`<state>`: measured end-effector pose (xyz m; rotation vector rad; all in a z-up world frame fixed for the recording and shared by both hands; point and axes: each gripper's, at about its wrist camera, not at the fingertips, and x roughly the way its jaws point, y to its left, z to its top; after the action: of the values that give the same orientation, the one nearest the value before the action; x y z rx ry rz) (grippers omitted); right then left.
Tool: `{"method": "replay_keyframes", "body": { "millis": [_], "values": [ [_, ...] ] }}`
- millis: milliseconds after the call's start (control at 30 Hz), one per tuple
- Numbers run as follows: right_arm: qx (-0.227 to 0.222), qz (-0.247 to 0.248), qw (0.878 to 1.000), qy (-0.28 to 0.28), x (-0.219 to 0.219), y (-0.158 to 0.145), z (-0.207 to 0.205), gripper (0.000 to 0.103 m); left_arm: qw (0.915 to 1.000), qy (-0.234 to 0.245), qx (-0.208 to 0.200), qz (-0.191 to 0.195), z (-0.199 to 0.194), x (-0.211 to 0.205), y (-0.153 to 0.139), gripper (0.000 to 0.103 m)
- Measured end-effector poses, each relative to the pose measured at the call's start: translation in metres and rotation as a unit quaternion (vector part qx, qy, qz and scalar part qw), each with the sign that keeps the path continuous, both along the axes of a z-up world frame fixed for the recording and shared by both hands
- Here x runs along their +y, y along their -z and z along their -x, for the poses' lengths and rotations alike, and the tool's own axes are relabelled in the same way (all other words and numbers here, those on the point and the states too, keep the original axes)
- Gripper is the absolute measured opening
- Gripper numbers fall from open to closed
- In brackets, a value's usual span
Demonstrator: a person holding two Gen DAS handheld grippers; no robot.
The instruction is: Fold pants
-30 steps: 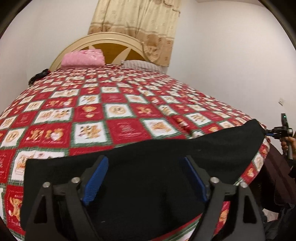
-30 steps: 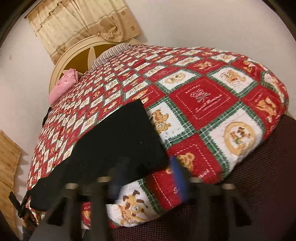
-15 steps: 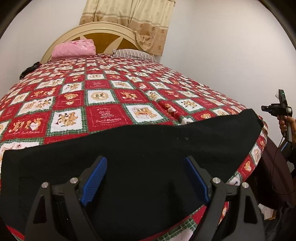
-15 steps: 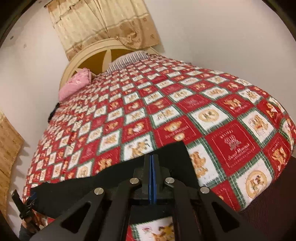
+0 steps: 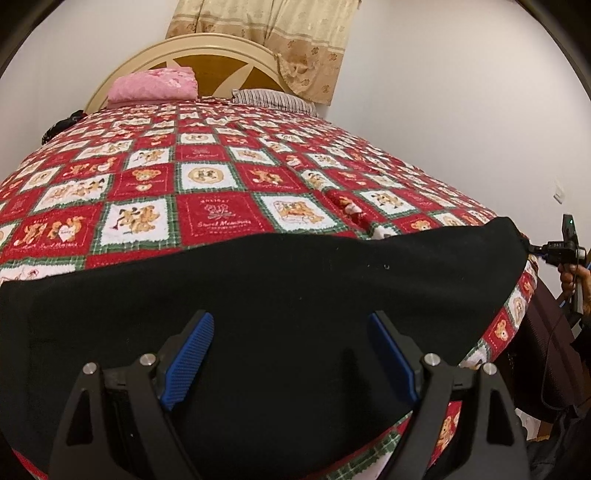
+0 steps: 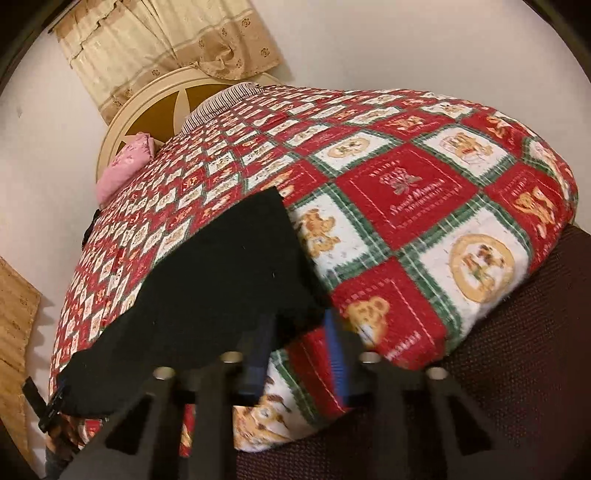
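Note:
The black pants [image 5: 295,291] lie flat along the near edge of the bed, on a red, white and green patchwork quilt [image 5: 218,218]. My left gripper [image 5: 291,354] is open over the pants, its blue pads apart and holding nothing. In the right wrist view the pants [image 6: 221,266] stretch away to the left. My right gripper [image 6: 295,354] is open, blurred, at the pants' near corner, with the cloth edge by its left finger. The right gripper also shows in the left wrist view [image 5: 557,251] at the pants' far right end.
A pink pillow [image 5: 155,85] and a striped pillow [image 5: 273,98] lie by the cream headboard [image 5: 207,44]. Dark maroon bed base [image 6: 480,406] runs below the quilt. A white wall is on the right, a curtain [image 5: 266,33] behind the headboard.
My right gripper was shut half a second ago and now stands open, lower at the pants' corner. My left gripper stayed open over the pants and shifted slightly.

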<state>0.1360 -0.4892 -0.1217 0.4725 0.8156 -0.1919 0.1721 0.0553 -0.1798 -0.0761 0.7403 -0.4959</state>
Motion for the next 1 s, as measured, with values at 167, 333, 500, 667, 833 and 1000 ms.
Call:
{"method": "replay_keyframes", "body": {
  "millis": [167,333,500,667,833,1000],
  "values": [
    [-0.031,0.035,0.999,-0.022,0.019,-0.036,-0.016,0.000,0.9999,-0.004,0.009,0.000,-0.002,0.004,0.006,0.088],
    [-0.028,0.049,0.998,-0.028,0.023,-0.051,-0.034,0.001,1.0000,-0.005,0.004,0.003,0.001,0.002,0.002,0.088],
    [-0.012,0.040,0.999,-0.007,0.012,-0.032,-0.017,0.078,1.0000,0.006,0.004,-0.002,0.002,-0.001,0.004,0.088],
    [0.013,0.032,0.999,-0.009,0.004,-0.008,-0.005,0.064,1.0000,0.005,0.008,0.001,-0.002,-0.002,0.005,0.088],
    [0.036,0.053,0.998,-0.012,0.009,0.003,-0.010,0.013,1.0000,0.001,0.008,0.002,0.000,-0.002,0.006,0.089],
    [-0.014,0.052,0.998,-0.037,0.025,-0.040,-0.018,0.008,0.9999,0.004,0.010,-0.002,-0.002,-0.004,0.007,0.091]
  ]
}}
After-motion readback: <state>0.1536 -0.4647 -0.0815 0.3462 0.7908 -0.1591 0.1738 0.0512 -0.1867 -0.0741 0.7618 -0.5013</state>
